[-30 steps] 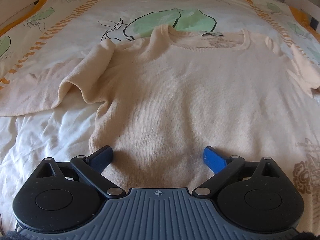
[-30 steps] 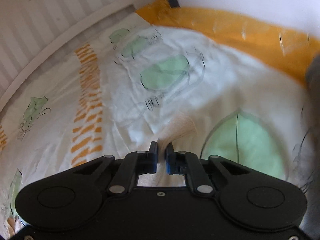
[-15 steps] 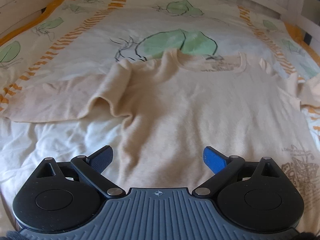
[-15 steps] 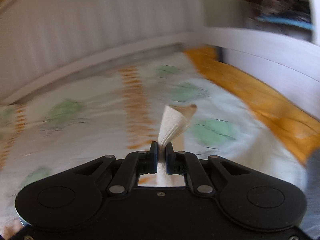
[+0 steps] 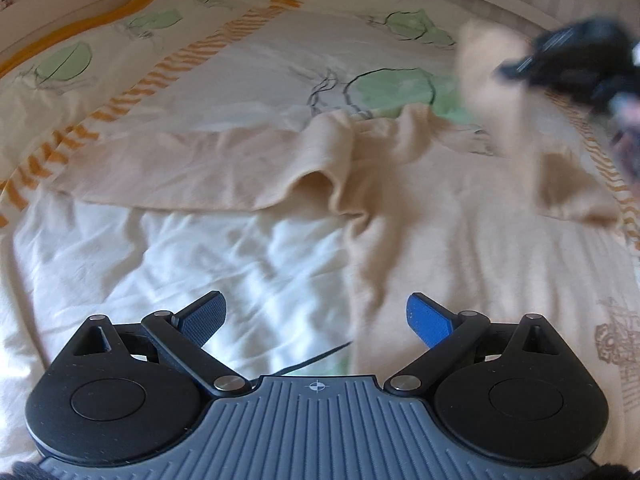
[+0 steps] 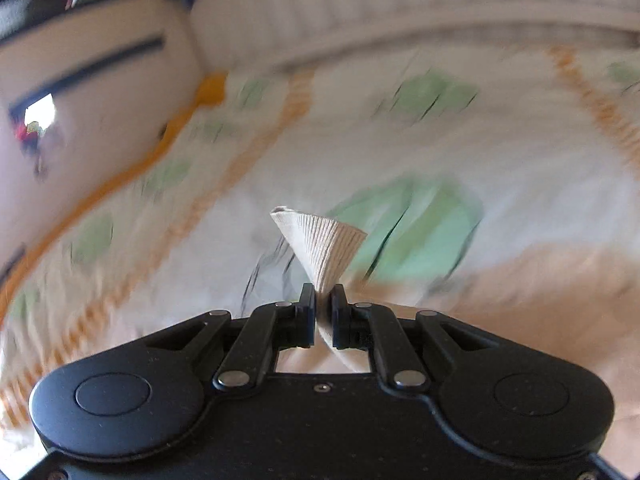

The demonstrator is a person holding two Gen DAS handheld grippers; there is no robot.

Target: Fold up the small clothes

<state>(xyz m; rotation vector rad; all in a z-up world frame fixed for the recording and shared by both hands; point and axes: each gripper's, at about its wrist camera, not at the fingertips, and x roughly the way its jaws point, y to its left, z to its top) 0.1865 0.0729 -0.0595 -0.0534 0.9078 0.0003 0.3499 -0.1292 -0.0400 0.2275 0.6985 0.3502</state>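
Cream knit sweater [image 5: 460, 216] spread flat on the bed [image 5: 192, 256], body toward the right edge, left sleeve [image 5: 192, 172] stretched out toward the left edge, neck toward the headboard. Right sleeve cuff [image 6: 324, 248] pinched tight in the closed right hand-held gripper [image 6: 323, 304], ribbed end fanning out past the pads. Now raised off the bedspread and swung in over the right shoulder, where a second ago that sleeve lay out flat at the right edge; blurred, so clearly mid-sweep. Seen from the left view as a lifted cream flap under the dark right hand-held gripper [image 5: 568, 60]. Left hand-held gripper [image 5: 316, 320] wide open, holding nothing, hovering above the hem near the foot edge, drawn back slightly and shifted left. Probably the first sleeve fold under way: sleeve next to be laid across the chest, left sleeve untouched.
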